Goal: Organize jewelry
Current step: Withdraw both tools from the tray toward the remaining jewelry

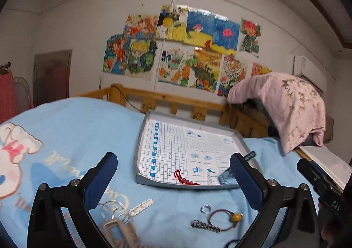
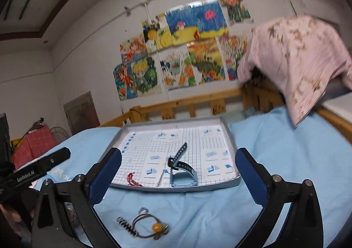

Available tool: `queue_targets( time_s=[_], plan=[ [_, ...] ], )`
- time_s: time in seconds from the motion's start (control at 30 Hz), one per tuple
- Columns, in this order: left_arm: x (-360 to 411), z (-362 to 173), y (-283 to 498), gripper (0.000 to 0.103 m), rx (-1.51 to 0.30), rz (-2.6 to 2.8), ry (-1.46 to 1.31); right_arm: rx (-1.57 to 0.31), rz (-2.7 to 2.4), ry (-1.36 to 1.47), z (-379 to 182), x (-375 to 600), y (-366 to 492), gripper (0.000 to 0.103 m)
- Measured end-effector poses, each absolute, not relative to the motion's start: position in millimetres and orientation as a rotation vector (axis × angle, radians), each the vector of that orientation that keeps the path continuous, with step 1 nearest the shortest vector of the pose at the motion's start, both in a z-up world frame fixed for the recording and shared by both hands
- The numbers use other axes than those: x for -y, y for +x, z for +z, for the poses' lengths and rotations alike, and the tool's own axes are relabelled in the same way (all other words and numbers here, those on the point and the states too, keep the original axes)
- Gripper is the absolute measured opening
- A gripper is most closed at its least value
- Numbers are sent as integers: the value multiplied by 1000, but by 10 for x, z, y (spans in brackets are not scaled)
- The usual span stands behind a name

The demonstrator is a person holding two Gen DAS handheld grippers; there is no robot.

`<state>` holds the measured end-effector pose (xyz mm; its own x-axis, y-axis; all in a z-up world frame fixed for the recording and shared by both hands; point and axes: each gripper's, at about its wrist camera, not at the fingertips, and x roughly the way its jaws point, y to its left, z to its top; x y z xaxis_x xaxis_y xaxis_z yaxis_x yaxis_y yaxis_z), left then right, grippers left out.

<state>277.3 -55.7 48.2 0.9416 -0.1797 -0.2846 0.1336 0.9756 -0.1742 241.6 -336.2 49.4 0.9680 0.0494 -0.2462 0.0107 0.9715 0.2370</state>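
Both jaws spread, empty. Tray (image 2: 233, 179) mid-frame holds watch (image 2: 182, 173) and red cord (image 2: 132, 179). Next likely the yellow-bead hair tie (image 2: 157, 227) on the blanket (image 2: 275, 160), bottom centre: right gripper (image 2: 178, 175) should descend straight, pinch the band, not the bead.

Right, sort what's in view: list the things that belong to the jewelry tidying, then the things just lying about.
Belongs to the job:
tray
red cord bracelet in the tray
blue watch in the tray
yellow-bead bracelet on the blanket
small ring
silver hoops
striped hair clip

Just lying about:
pink garment on the rail
wall drawings
blue blanket
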Motion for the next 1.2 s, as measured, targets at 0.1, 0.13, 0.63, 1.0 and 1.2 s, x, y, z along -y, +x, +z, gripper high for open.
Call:
queue_targets(
  time_s=[0.1,0.13,0.63,1.0,1.2],
  plan=[
    [470,558,2508,103,-279,-161,-134,-218,22,209,616,3234,2139,102],
    [440,566,2430,103,-274,-158,-129,-211,21,203,656,3205,2078,102],
    [60,49,1391,103,-381,-158,111,-133,5,106,791,2652,939,102],
    [-256,-255,1666,103,-556,-153,48,-345,37,142,404,2612,1011,102],
    [-176,-323,1986,103,-572,-184,71,-446,56,122,176,2621,1244,101]
  ],
)
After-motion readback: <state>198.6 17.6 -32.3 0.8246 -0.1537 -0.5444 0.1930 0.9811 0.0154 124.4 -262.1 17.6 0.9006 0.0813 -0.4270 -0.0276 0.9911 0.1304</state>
